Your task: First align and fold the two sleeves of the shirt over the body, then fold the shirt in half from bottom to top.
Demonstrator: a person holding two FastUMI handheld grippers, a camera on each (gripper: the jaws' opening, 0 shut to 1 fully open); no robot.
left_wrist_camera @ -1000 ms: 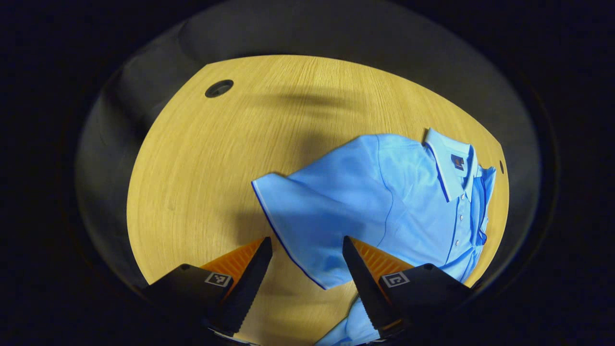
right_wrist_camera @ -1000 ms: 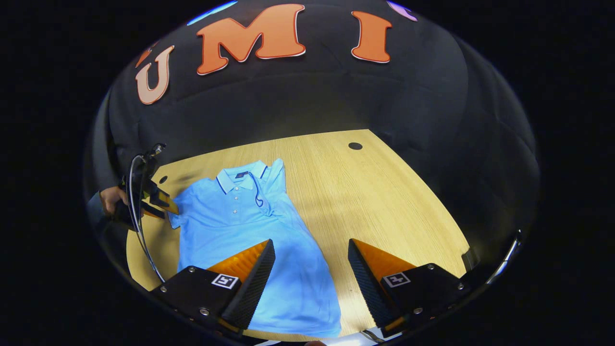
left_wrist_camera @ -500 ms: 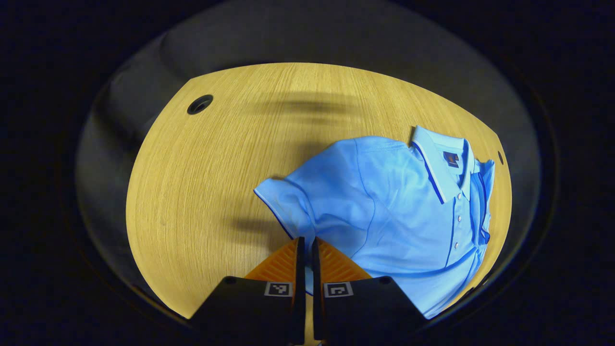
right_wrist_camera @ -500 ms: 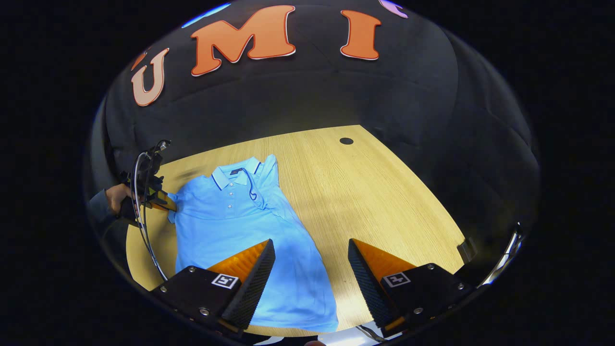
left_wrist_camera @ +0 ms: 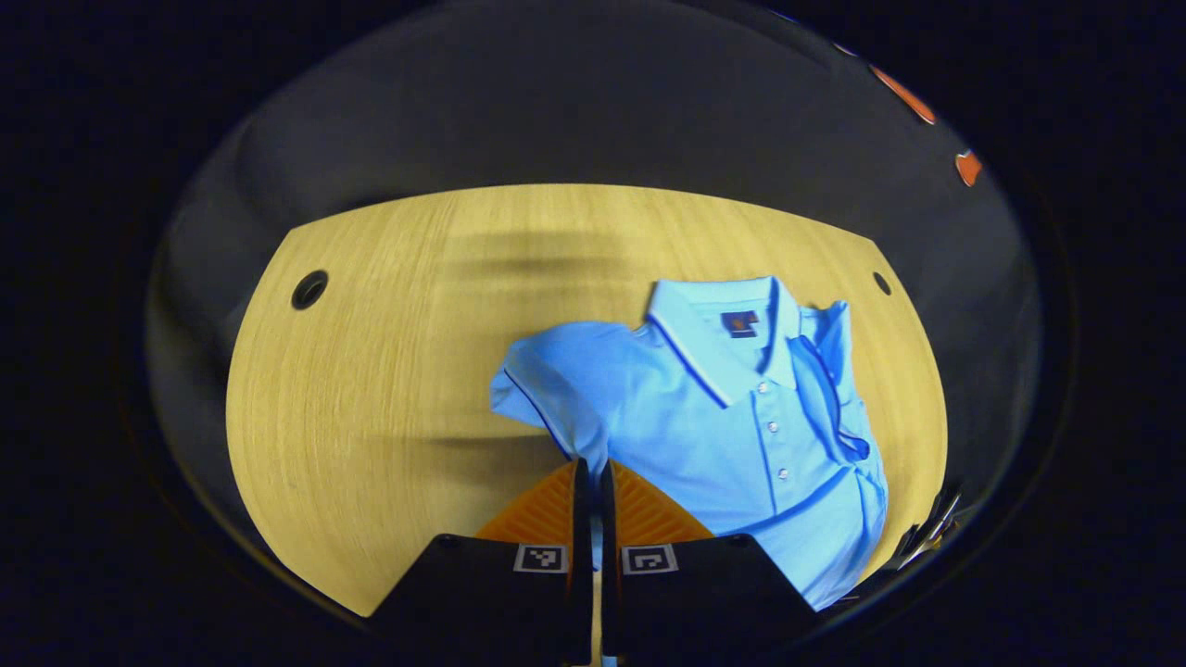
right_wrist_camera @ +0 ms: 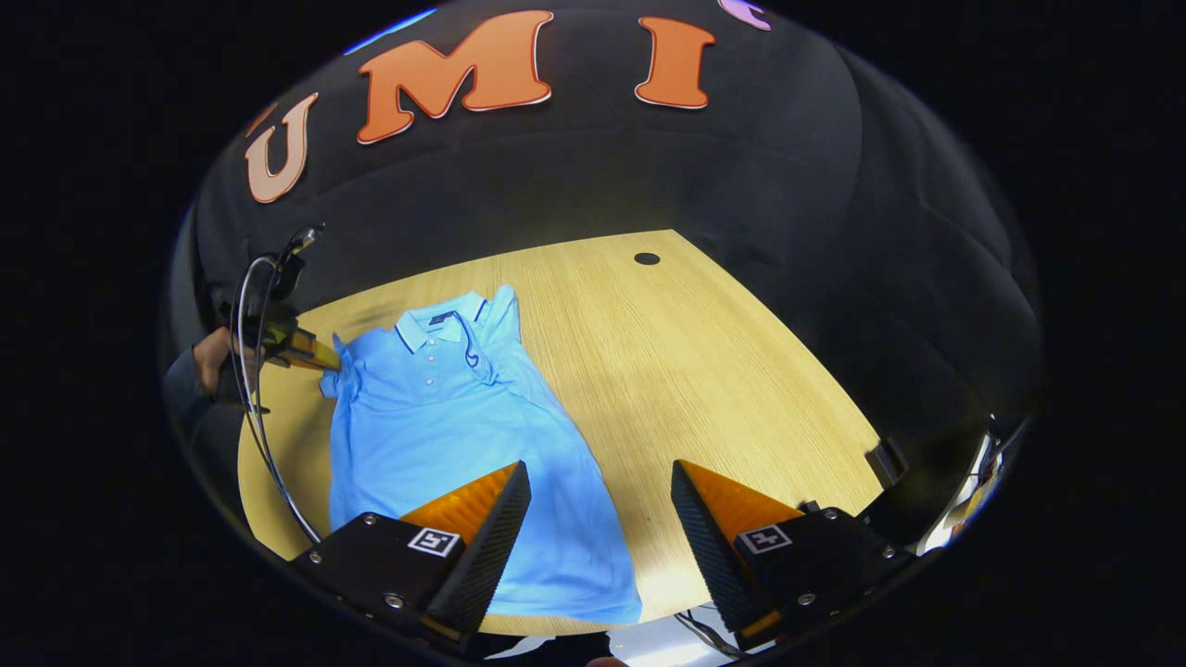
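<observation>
We're on the second sleeve now. The left hand-held gripper is clamped on the sleeve just ahead of its fingers, with the shirt spread on the table ahead and to its right. The right hand-held gripper hangs with fingers apart above the hem. Next we'd carry the sleeve over the body. Versus a second ago, the left one has closed and lifted the sleeve.

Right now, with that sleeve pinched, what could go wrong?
1. The left gripper pinches only the sleeve's edge; the thin cloth might slip free mid-fold.
2. Nothing pins the shirt: the right gripper hangs open above its lower half, so pulling may drag the whole shirt across the table.
3. The other sleeve already lies folded over; a tug could shift it.
</observation>
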